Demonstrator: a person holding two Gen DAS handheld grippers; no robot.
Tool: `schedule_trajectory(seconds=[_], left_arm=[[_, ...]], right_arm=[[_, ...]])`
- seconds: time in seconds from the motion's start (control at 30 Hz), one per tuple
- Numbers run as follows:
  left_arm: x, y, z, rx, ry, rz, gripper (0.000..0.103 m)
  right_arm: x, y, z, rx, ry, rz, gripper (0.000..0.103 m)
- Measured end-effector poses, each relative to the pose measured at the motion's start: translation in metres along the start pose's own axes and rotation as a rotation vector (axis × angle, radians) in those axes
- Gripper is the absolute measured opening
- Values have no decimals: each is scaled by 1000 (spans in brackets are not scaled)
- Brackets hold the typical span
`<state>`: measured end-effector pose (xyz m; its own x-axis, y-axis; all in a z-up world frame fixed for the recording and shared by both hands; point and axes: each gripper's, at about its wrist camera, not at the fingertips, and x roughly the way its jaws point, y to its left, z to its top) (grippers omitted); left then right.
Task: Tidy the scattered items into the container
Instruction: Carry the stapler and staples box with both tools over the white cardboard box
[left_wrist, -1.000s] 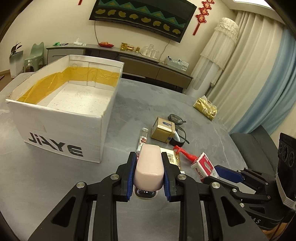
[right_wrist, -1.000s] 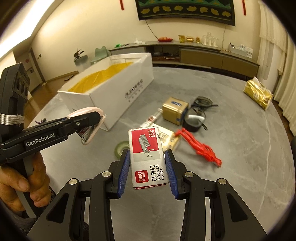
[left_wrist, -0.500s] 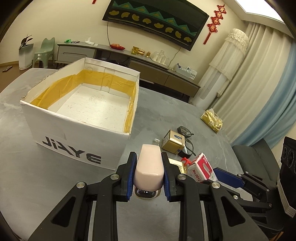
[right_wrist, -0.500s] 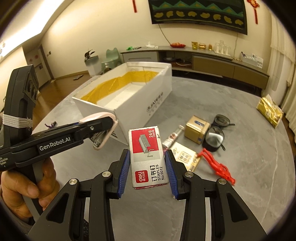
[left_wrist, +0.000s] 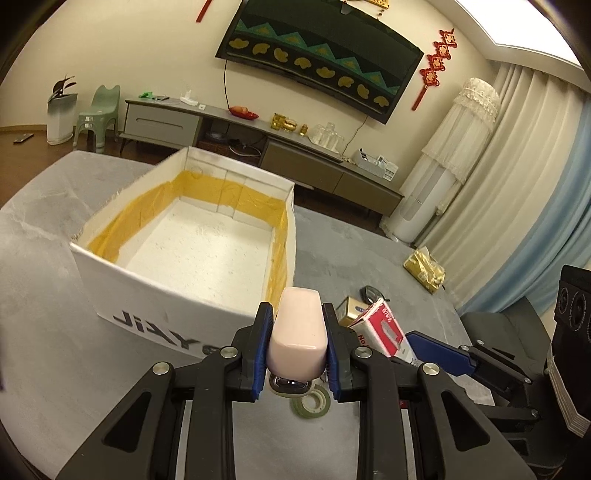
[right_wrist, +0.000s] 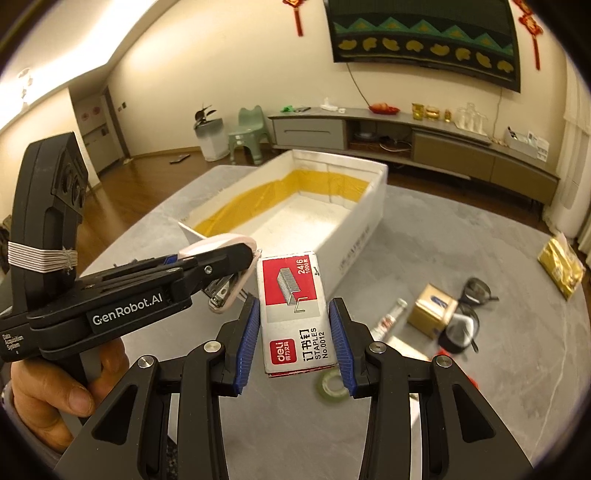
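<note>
My left gripper (left_wrist: 297, 347) is shut on a pale pink stapler (left_wrist: 297, 332), held in the air just short of the near right corner of the white box (left_wrist: 159, 295) with yellow tape inside. My right gripper (right_wrist: 295, 332) is shut on a red and silver staples box (right_wrist: 295, 314), raised above the table beside the left gripper (right_wrist: 236, 269). The white box (right_wrist: 362, 236) lies ahead of both and holds nothing that I can see. In the left wrist view the staples box (left_wrist: 384, 328) shows at the right, between the right gripper's blue pads.
Still on the grey table: a green tape roll (right_wrist: 332, 384), a gold box (right_wrist: 432, 314), dark glasses (right_wrist: 476, 291), a small tube (right_wrist: 391, 317), a red item (right_wrist: 469, 380) and a gold packet (right_wrist: 561, 266). A hand (right_wrist: 51, 391) grips the left tool.
Both grippers have risen and moved toward the white box with their loads. The box now looks closer and more from above, and the scattered items have dropped lower and to the right.
</note>
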<state>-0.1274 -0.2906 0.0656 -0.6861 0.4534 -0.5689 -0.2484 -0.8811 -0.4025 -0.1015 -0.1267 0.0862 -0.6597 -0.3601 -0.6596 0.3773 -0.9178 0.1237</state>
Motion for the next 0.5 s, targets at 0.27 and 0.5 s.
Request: schedule_trajectory(seconds=[0.27,0.5], left_arm=[[-6,8,23,8,-33,14,27],[-3,16,37,14,-41,32,27]], right_arm=[[15,12,31,-18,-12,12,41],[28,16,52,-27,-9,17,41]])
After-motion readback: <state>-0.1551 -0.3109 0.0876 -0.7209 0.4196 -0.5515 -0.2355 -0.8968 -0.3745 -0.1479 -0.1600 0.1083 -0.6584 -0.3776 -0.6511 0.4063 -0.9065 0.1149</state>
